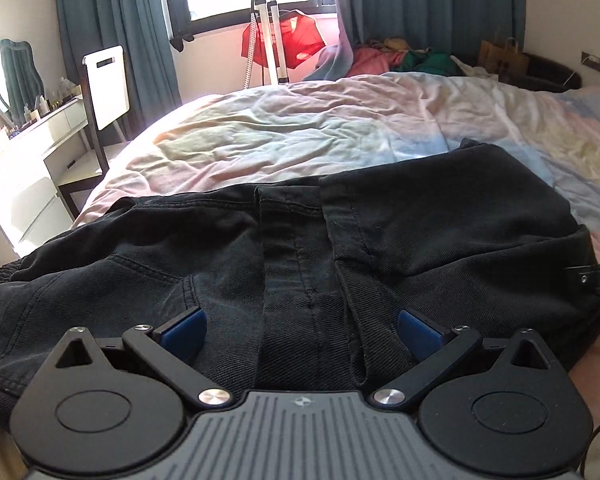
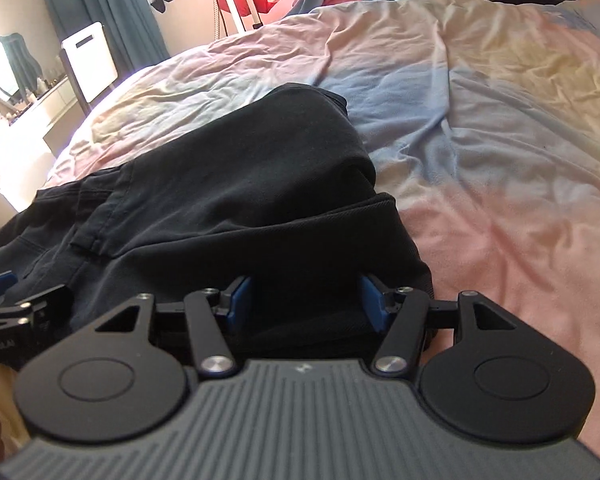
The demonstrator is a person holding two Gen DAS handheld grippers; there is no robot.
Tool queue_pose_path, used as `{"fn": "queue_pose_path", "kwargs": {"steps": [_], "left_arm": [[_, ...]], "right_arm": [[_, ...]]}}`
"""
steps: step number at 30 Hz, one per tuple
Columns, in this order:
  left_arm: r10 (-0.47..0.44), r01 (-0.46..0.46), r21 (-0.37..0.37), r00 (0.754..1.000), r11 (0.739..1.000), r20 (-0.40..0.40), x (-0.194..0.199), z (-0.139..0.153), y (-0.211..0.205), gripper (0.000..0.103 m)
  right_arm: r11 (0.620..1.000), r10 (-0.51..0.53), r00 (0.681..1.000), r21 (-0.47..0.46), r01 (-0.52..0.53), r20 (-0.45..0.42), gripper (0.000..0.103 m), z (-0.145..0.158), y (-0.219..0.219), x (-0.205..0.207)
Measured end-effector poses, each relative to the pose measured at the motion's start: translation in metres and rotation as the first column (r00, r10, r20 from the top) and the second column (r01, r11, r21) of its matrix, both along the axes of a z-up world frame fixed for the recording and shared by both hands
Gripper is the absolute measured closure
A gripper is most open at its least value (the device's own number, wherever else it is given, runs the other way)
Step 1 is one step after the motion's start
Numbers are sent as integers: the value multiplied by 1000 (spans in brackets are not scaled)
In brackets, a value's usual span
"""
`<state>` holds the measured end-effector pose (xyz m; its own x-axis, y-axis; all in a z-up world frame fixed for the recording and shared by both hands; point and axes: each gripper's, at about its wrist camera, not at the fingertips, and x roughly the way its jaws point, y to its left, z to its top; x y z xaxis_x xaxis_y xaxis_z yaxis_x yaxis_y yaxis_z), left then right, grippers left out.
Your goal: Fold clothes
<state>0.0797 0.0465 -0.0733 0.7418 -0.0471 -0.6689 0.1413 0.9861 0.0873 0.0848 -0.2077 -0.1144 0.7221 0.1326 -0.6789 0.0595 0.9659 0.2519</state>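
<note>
On the pastel bedspread [image 2: 480,128] the black trousers [image 1: 300,240] lie doubled over near my edge of the bed, 1 layer stacked on another at the right end. My left gripper [image 1: 300,330] stands spread wide over the middle seam, gripping nothing. My right gripper [image 2: 304,300] is parted around the thick folded end without pinching it, so I judge a fold is mid-way or just laid, and either way any next grip must catch all stacked layers together.
</note>
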Motion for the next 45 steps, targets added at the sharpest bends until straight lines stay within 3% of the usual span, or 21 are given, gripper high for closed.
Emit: {"fn": "queue_pose_path", "kwargs": {"steps": [4,7,11,15,17,20,23,27,28,30,35,37,39,41,42,43,45], "left_arm": [[6,-7,-147,1000,989,-2,20,25,10,1],[-14,-4,-297,998,955,-59,55,30,17,1],[-28,-49,-454,986,889,-162,114,16,29,1],[-7,-143,-540,964,829,-266,167,-17,47,4],[-37,-123,-608,969,784,-245,176,-26,57,5],[-121,-82,-720,967,689,-226,183,-37,67,9],[-182,-65,-765,955,641,-233,187,-44,66,16],[-253,-42,-765,931,643,-263,196,-53,54,16],[-268,-31,-780,930,625,-251,197,-53,54,16],[-303,-13,-825,927,565,-222,198,-54,55,19],[-397,9,-940,908,342,-136,199,-61,64,30],[-414,1,-952,901,305,-132,201,-61,63,30],[-399,-25,-935,900,353,-175,204,-62,56,30],[-378,-90,-897,885,433,-272,211,-70,46,30],[-369,-110,-885,880,453,-298,213,-73,42,31],[-360,-126,-875,877,468,-319,215,-76,39,31],[-348,-147,-875,878,460,-330,216,-76,40,31]], "right_arm": [[998,-45,998,39,47,-40,45,-5,-10,3],[993,-67,997,92,70,-34,44,0,-22,3],[978,-103,994,180,109,-43,44,-1,-42,6],[951,-134,989,271,147,-68,42,-8,-56,13],[943,-144,987,291,159,-74,42,-11,-59,17],[942,-165,984,287,177,-66,42,-12,-59,21],[950,-190,981,244,194,-41,42,-7,-55,26],[968,-186,982,169,187,-22,42,-7,-46,33],[969,-186,982,160,187,-19,42,-7,-45,33],[972,-187,982,144,187,-13,42,-8,-43,33],[970,-190,982,154,190,-14,42,-8,-44,32],[970,-188,982,156,188,-13,42,-8,-44,31],[971,-186,983,154,185,-10,42,-8,-44,31],[974,-181,984,141,180,-6,42,-8,-42,30],[974,-180,984,136,178,-4,42,-8,-42,30],[975,-179,984,132,178,-3,42,-8,-41,29],[976,-180,984,126,179,-3,42,-8,-40,28]]}}
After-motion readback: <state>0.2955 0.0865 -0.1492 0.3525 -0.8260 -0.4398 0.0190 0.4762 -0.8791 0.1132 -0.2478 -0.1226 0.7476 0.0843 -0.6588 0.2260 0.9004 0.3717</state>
